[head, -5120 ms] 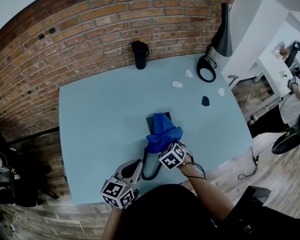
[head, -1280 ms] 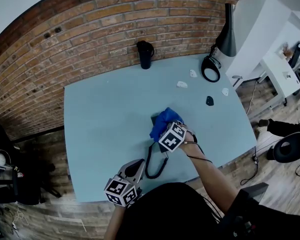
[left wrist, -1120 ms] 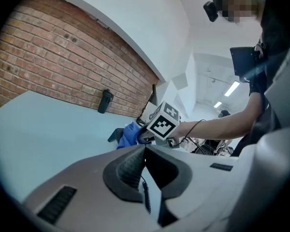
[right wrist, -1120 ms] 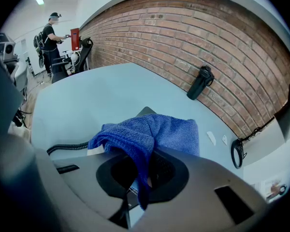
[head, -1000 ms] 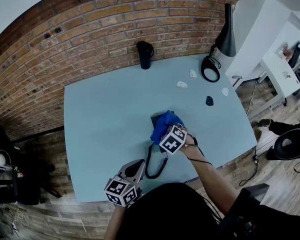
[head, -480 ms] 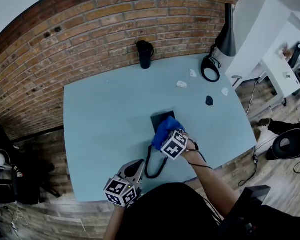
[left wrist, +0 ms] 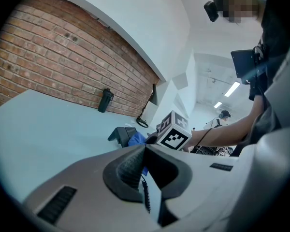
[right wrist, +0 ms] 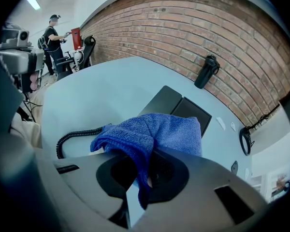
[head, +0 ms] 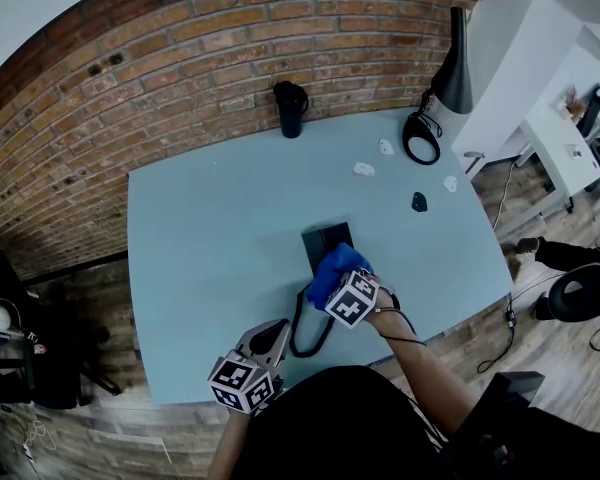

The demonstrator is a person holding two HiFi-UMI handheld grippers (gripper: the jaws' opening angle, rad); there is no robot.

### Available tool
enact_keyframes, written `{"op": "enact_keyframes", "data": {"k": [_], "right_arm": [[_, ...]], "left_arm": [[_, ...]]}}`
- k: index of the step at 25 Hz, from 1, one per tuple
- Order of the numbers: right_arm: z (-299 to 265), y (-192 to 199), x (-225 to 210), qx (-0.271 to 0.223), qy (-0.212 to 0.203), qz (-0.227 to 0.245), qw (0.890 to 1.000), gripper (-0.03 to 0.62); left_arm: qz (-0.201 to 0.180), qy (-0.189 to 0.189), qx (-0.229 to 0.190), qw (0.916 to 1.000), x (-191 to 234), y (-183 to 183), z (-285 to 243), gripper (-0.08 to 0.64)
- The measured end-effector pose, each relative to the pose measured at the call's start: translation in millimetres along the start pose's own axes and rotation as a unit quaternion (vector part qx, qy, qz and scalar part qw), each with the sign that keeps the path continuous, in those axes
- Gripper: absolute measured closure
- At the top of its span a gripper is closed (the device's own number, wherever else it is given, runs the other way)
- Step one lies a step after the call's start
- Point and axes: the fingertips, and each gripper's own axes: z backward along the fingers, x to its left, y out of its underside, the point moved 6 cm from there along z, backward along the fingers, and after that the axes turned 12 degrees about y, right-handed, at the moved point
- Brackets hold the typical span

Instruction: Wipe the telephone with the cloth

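Note:
The dark telephone [head: 328,238] lies mid-table with its far end showing; it also shows in the right gripper view [right wrist: 183,108]. A blue cloth [head: 334,268] covers its near part. My right gripper [head: 340,284] is shut on the cloth [right wrist: 157,132], which hangs from between its jaws and rests on the phone. The black coiled cord [head: 302,330] loops toward me from the phone. My left gripper [head: 264,340] hovers near the table's front edge, left of the cord, jaws shut with nothing in them. From the left gripper view [left wrist: 141,164] the phone [left wrist: 120,133] lies ahead.
A black bottle [head: 290,108] stands at the brick wall. A black lamp [head: 446,63] with a ring base [head: 421,138] occupies the back right corner, near small white bits [head: 363,169] and a small black piece [head: 418,202]. A person [right wrist: 53,33] stands far off.
My right gripper has drawn the cloth toward me along the telephone, so the phone's far end is now uncovered. The left gripper has stayed in place.

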Motion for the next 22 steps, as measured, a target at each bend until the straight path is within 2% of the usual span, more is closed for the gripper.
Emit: {"op": "enact_keyframes", "data": {"k": [4, 10, 22], "right_arm": [[0.4, 11.3, 8.2, 0.009, -0.004, 0.011, 1.000, 0.538], [5.3, 18.7, 24.1, 0.016, -0.001, 0.053, 0.998, 0.543], [7.1, 27.5, 32.3, 0.021, -0.008, 0.037, 0.999, 0.545]], "left_arm": [[0.001, -0.002, 0.001, 1.0000, 0.7, 0.9, 0.4, 0.546], [0.000, 0.000, 0.005, 1.0000, 0.4, 0.0, 0.1, 0.546], [-0.002, 0.001, 0.010, 0.9999, -2.3, 1.4, -0.2, 0.546]]}}
